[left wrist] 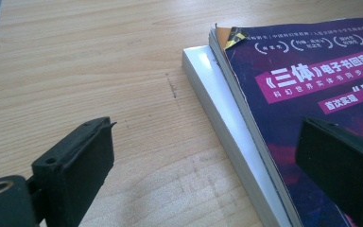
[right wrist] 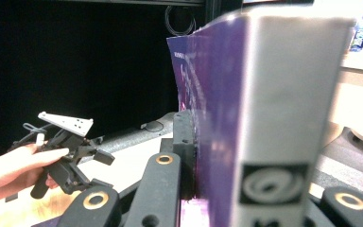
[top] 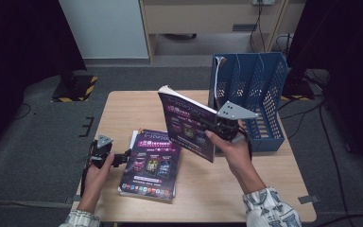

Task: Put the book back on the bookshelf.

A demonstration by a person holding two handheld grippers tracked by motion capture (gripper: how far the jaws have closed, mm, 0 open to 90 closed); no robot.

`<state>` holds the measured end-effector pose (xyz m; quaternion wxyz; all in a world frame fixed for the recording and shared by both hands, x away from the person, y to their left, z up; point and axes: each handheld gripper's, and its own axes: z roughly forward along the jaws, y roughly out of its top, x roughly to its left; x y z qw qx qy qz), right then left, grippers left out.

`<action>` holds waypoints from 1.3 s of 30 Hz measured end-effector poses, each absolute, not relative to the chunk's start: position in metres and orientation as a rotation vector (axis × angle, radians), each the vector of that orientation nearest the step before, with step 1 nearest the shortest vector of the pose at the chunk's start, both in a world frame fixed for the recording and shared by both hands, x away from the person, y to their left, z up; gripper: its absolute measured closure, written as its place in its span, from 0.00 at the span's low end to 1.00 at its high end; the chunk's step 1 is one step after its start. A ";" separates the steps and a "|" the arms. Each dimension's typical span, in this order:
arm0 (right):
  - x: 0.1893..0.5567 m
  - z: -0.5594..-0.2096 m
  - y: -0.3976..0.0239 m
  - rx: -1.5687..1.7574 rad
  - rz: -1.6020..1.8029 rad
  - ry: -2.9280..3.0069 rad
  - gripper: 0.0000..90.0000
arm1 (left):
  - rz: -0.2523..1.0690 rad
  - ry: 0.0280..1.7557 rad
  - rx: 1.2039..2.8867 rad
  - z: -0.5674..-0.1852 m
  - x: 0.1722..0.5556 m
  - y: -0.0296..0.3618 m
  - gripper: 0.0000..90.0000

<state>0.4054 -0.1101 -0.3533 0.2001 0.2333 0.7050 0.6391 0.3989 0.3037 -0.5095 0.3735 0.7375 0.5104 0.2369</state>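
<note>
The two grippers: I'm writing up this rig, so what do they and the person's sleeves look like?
Each handheld gripper, left and right, is black with a grey three-cornered drilled plate on top. The left gripper's jaws end in blocky black pads; brass-coloured rings mark the pivots. The sleeves are pale with a dark pattern.

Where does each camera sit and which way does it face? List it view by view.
High view: above the person's side, facing forward and down on the table; both forearms show.
Left gripper view: rides the left gripper, facing the book stack between open jaws.
Right gripper view: rides the right gripper, clamping the raised book.
Shared: right gripper view and high view both show the left gripper.
</note>
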 end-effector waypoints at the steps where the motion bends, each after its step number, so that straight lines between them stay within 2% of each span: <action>1: 0.405 -0.353 -0.110 0.652 1.787 1.971 0.92 | 0.607 1.307 1.889 -0.510 0.399 0.304 0.06; 16: 0.405 -0.369 -0.139 0.677 1.816 1.968 0.92 | 0.615 1.300 1.909 -0.511 0.399 0.301 0.06; 39: 0.395 -0.373 -0.183 0.720 1.832 1.934 0.92 | 0.617 1.300 1.898 -0.510 0.399 0.301 0.06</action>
